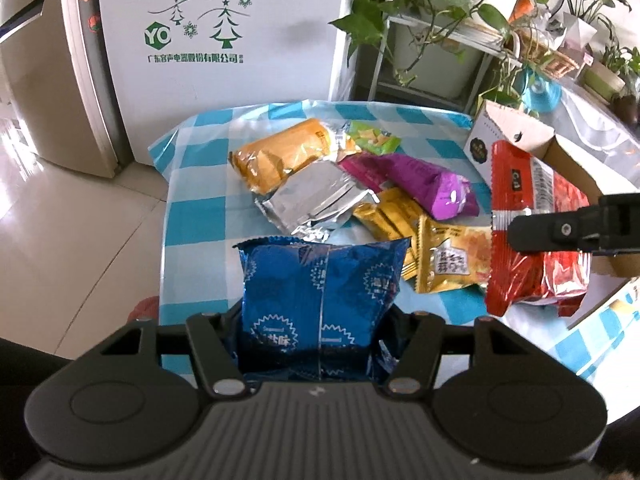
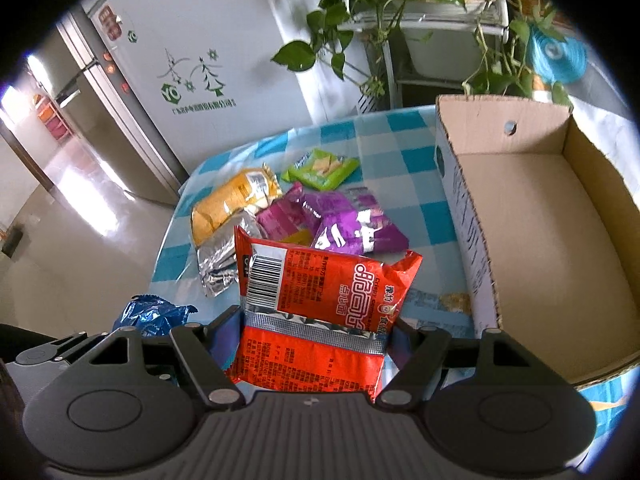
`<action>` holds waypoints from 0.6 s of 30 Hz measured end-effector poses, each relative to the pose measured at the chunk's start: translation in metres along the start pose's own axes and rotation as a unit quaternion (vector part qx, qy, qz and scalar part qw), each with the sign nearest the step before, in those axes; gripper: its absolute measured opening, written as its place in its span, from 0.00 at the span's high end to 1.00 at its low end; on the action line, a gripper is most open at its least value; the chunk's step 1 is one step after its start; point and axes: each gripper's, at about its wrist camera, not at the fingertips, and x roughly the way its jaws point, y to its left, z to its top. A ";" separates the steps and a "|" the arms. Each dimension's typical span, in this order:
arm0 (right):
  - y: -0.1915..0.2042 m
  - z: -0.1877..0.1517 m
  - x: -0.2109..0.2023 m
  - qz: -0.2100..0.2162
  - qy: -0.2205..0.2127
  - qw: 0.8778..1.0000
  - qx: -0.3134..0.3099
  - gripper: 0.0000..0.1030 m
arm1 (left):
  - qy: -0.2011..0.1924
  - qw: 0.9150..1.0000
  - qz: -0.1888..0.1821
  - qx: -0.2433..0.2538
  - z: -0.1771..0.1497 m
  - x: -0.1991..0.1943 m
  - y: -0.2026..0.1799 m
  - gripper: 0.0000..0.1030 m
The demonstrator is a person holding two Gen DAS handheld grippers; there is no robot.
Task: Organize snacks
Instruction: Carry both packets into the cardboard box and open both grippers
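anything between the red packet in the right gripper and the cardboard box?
Nothing visible. The right gripper holds the red snack packet just left of the cardboard box. The box is open-topped and looks empty; only its near wall to clear.

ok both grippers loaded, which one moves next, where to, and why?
Probably the right gripper: swing the red packet rightward over the cardboard box and release it. The jaws are shut on the packet, the box is open beside it on the right with nothing visible inside. The left gripper holds the blue packet farther from the box, so it likely follows.
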 end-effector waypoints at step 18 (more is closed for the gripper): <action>-0.054 0.020 -0.053 -0.005 -0.081 0.995 0.052 0.23 | -0.024 0.999 -0.036 0.020 0.029 -0.016 -0.053 0.40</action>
